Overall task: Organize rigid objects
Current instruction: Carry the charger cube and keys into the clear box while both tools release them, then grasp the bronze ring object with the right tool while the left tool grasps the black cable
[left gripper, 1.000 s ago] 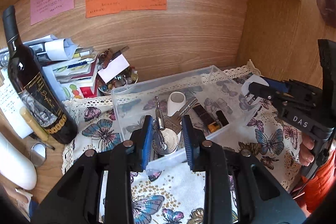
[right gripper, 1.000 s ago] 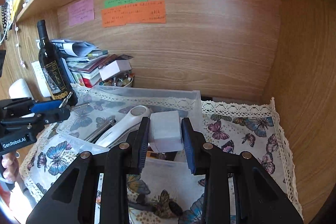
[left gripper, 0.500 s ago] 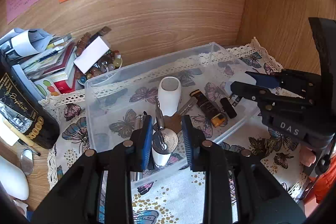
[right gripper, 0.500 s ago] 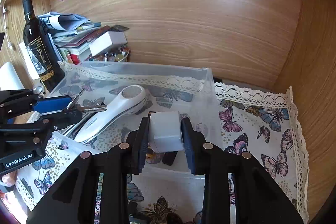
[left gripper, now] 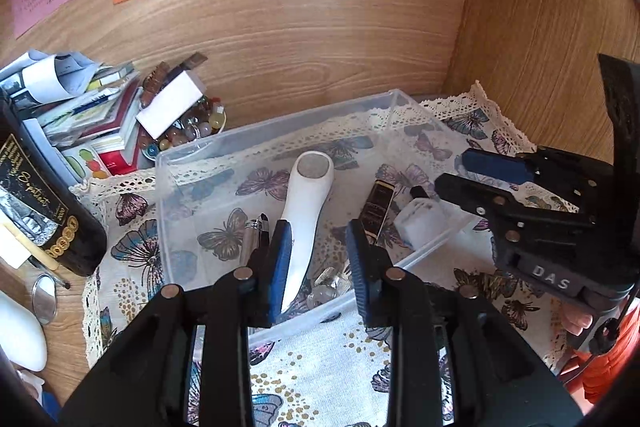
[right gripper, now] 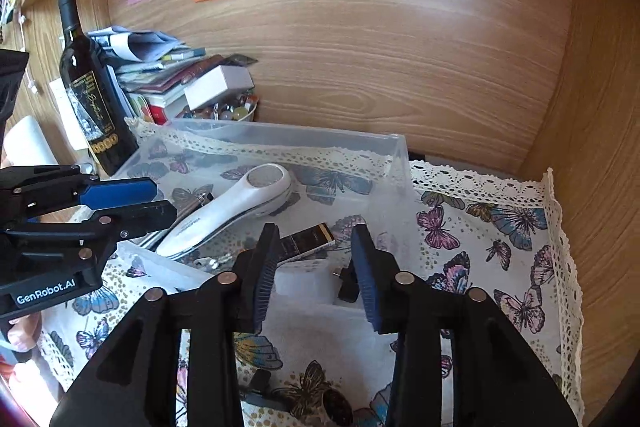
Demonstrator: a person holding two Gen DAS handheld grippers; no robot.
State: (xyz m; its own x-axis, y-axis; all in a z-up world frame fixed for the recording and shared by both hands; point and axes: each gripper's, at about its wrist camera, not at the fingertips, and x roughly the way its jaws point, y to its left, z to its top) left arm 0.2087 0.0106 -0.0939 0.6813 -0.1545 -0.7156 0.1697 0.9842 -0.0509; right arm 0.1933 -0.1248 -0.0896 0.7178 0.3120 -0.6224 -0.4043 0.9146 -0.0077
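Clear plastic bin [left gripper: 280,131] sits on the butterfly cloth [right gripper: 500,235], holding a white handheld device [left gripper: 308,195], a dark gold-trimmed tube [left gripper: 378,205] and a white block [right gripper: 302,283]. Left gripper [left gripper: 318,259] hovers over the bin's near rim, jaws apart and empty. Right gripper [right gripper: 316,267] at three o'clock is spread above the block, not touching. Bare cloth lies beyond the bin's right wall.

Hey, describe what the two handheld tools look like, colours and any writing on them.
Both are matte black plastic with two long fingers lined with ribbed blue pads and small round silver studs. The left tool has white GenRobot.AI lettering on its side; the right tool reads DAS. No cables show.
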